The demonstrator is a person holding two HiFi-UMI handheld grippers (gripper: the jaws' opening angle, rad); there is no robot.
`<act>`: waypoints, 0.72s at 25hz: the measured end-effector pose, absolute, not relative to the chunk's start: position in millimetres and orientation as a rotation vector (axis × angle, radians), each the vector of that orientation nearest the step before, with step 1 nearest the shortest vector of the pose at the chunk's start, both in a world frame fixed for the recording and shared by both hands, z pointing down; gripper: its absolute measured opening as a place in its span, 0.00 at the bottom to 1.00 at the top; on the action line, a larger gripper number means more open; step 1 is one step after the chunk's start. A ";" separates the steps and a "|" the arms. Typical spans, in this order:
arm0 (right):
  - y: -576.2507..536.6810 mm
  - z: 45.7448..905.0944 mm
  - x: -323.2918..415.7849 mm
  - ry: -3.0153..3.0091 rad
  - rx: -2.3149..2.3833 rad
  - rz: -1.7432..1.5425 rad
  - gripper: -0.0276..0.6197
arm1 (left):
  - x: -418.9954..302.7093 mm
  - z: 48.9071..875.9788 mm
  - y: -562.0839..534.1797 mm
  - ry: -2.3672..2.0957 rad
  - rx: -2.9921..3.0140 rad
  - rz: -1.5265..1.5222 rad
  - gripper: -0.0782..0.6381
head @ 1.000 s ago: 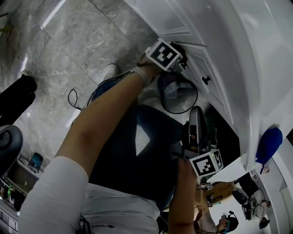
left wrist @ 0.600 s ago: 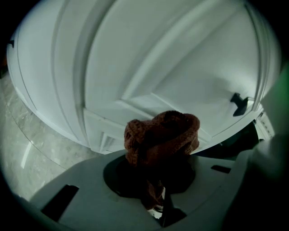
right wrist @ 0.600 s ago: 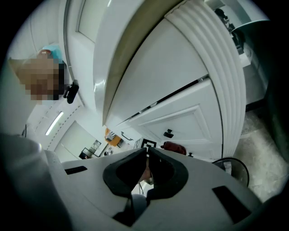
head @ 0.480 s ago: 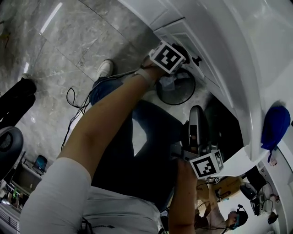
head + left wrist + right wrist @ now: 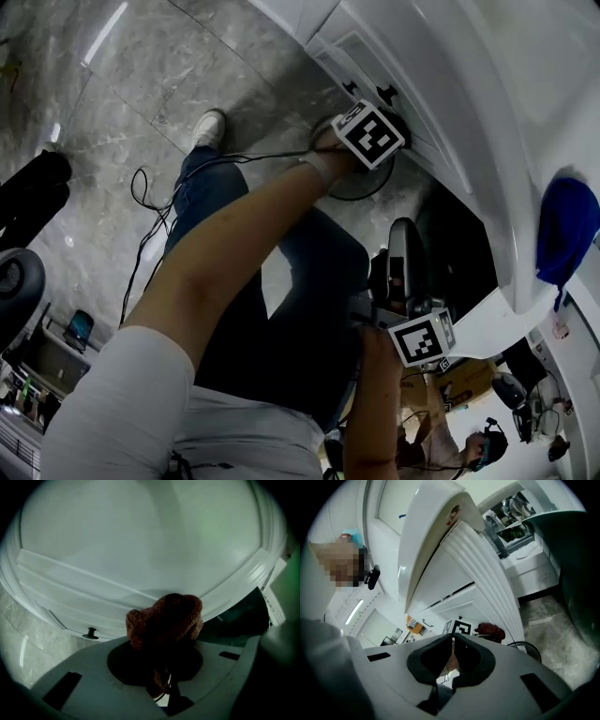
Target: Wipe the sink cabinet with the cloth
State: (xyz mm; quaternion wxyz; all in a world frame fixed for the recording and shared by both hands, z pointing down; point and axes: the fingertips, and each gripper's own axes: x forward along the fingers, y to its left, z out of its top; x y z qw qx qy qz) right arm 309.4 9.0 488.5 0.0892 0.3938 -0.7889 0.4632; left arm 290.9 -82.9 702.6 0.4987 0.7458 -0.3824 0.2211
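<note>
The left arm [image 5: 225, 253] is stretched out long from its white sleeve, bare forearm straight, reaching down and forward to the white sink cabinet [image 5: 427, 70]. At its end the left hand-held gripper [image 5: 389, 136] points into the lower part of the cabinet front, its marker cube turned up toward the head view. In the left gripper view this hand-held gripper [image 5: 161, 637] is clenched on the reddish-brown cloth [image 5: 165, 620], which bunches up beyond the jaws and lies against the ridged panel of the sink cabinet [image 5: 140, 550]; a small dark knob [image 5: 91, 632] sits just to the left of it. The right arm is bent and kept close to the body, and the right hand-held gripper [image 5: 401, 246] is held upright above the dark trousers, apart from the cabinet. In the right gripper view its jaws are pressed together with nothing between them [image 5: 453, 637], and beyond them the cloth [image 5: 490, 631] shows against the cabinet front [image 5: 487, 573]. A blue object [image 5: 567, 225] rests on the cabinet's upper edge, and a black cable [image 5: 141, 192] trails over the grey marble floor [image 5: 112, 103].
</note>
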 end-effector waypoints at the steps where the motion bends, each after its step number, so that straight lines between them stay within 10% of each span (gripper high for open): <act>1: 8.6 487.4 313.0 -2.343 1.180 1.382 0.09 | 301.5 698.7 -81.5 -0.909 1.812 0.531 0.21; 18: 35.8 449.4 324.1 -2.250 1.189 1.392 0.09 | 330.9 593.0 -74.2 -0.897 1.815 0.341 0.21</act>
